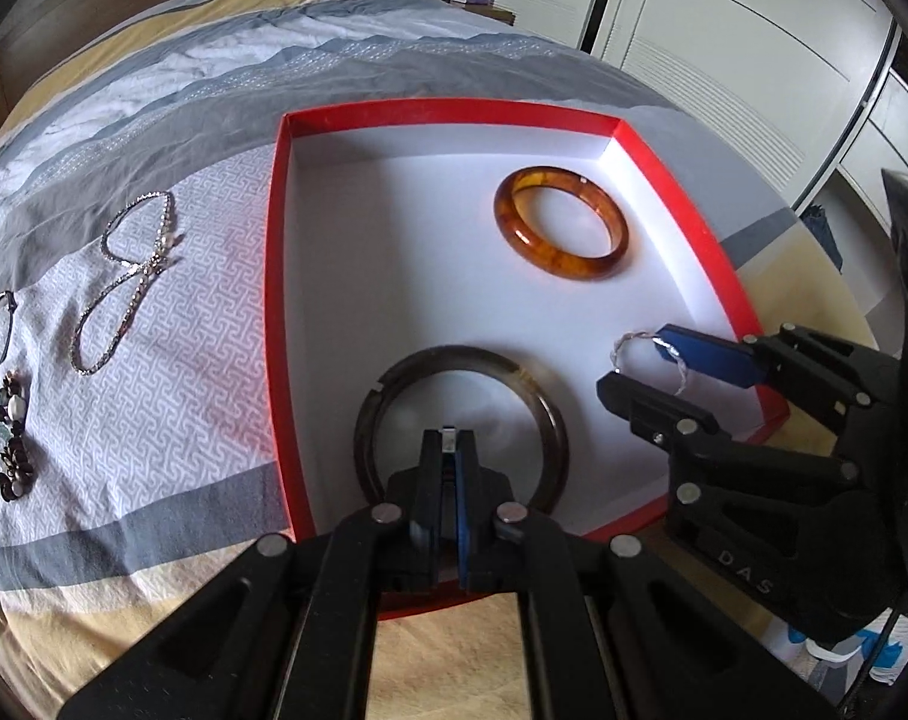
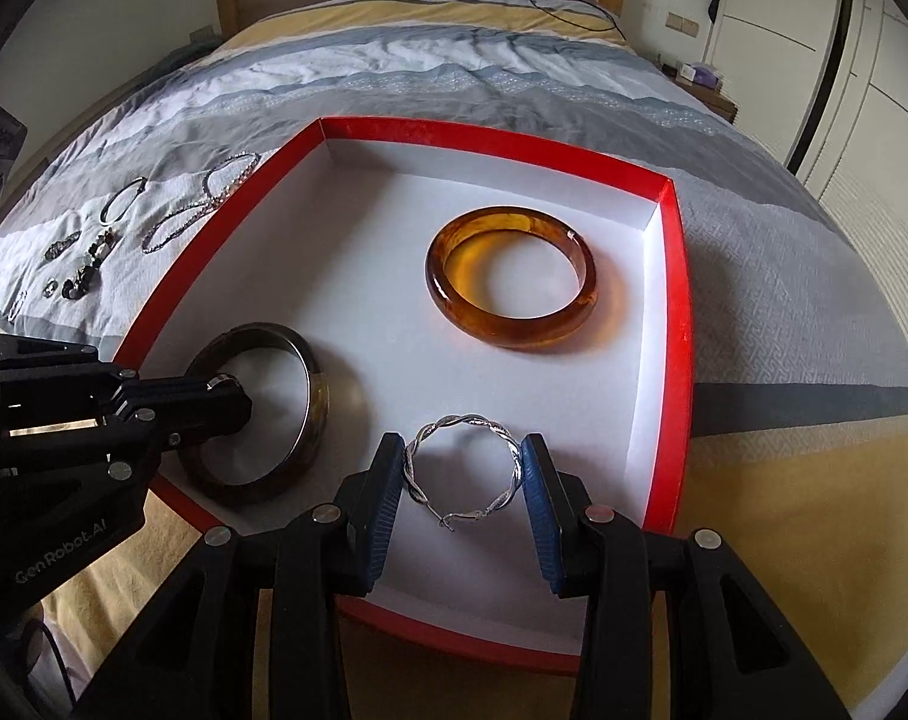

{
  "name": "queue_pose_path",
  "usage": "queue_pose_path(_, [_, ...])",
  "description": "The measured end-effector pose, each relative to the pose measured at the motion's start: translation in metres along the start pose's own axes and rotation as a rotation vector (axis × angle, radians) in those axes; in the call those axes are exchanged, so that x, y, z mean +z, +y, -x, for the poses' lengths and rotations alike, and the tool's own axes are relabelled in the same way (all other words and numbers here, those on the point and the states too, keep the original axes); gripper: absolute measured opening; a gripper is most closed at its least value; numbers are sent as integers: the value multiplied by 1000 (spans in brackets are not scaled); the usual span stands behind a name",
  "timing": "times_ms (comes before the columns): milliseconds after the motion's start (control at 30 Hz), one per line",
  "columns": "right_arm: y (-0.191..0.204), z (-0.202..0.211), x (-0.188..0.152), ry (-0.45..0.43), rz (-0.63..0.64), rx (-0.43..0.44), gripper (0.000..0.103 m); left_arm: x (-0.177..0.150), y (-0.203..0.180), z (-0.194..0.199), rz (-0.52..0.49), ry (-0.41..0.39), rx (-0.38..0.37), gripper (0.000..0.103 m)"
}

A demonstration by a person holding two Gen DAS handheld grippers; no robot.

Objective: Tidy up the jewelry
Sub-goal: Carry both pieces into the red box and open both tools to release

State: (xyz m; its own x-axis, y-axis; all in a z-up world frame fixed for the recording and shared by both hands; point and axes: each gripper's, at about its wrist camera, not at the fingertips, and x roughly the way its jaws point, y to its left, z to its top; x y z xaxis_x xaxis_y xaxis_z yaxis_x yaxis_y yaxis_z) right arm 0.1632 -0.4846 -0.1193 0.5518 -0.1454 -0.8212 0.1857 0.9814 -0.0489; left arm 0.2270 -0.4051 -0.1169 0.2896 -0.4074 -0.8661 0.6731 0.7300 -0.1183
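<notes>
My left gripper point(image 1: 449, 450) is clenched on the dark bangle point(image 2: 310, 414) at seven o'clock in the red box point(image 2: 673, 312), my right gripper point(image 2: 463, 468) grasps the silver hoop point(image 2: 466, 420) at six, and the amber bangle point(image 2: 511, 288) lies toward two.

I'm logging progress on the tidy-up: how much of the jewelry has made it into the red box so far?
Done: the amber bangle lies flat in the red box. In hand: the left gripper is shut on the dark bangle, and the right gripper holds the twisted silver hoop, both over the box floor. Left: the rhinestone chain and several smaller pieces on the bedspread.
</notes>
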Motion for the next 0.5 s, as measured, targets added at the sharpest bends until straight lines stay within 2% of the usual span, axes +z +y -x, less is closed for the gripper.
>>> queue_pose_path(500, [-3, 8, -4, -9, -16, -25, 43, -4, 2, 4, -8, -20, 7, 7])
